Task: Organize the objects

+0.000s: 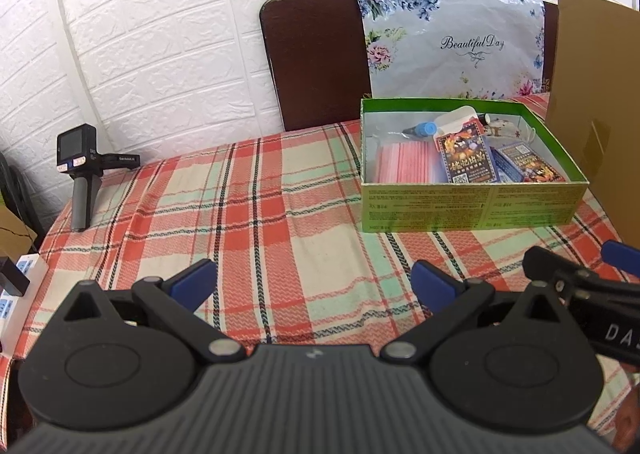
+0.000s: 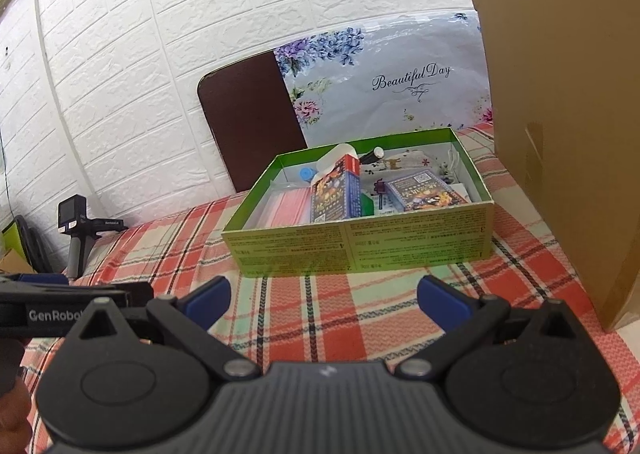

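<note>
A green open box [image 1: 472, 206] [image 2: 360, 250] stands on the plaid tablecloth. It holds a pink pack of masks [image 1: 404, 164] [image 2: 286, 208], two card packs [image 1: 466, 154] [image 2: 336, 194], a blue-capped bottle [image 1: 424, 129] and other small items. My left gripper [image 1: 314, 282] is open and empty, low over the cloth in front of the box. My right gripper [image 2: 324, 300] is open and empty, just before the box's front wall. The right gripper's tip also shows at the left wrist view's right edge [image 1: 576, 274].
A large cardboard box [image 2: 568, 142] [image 1: 600, 102] stands right of the green box. A brown board [image 1: 316, 62] and a floral bag [image 1: 456, 42] lean on the white brick wall. A spare black gripper handle [image 1: 82, 178] stands at the table's left edge.
</note>
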A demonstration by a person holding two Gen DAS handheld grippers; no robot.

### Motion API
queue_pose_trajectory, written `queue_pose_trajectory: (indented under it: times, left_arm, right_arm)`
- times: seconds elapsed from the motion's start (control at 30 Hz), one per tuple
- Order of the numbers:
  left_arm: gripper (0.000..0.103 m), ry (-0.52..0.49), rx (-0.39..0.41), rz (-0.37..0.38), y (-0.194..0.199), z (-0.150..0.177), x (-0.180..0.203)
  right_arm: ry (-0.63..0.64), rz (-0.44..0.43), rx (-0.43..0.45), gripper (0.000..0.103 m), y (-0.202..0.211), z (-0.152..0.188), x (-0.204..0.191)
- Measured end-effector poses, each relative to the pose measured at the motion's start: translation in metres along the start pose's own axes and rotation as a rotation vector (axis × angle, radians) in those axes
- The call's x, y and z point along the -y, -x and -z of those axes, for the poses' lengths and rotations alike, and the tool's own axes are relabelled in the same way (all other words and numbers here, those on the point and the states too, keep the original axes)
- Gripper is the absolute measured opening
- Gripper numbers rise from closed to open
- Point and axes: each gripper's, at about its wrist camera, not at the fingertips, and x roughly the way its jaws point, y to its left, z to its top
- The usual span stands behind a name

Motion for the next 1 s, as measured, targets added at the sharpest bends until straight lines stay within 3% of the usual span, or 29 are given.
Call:
queue_pose_trajectory:
  times: [1.0]
  left_arm:
    - [0.103,0.018,-0.03,-0.015,-0.0104,-0.0004,-0.001]
  right_arm:
    - [-0.02,-0.003,-0.001,0.103,-0.0101,0.0019,0.0063]
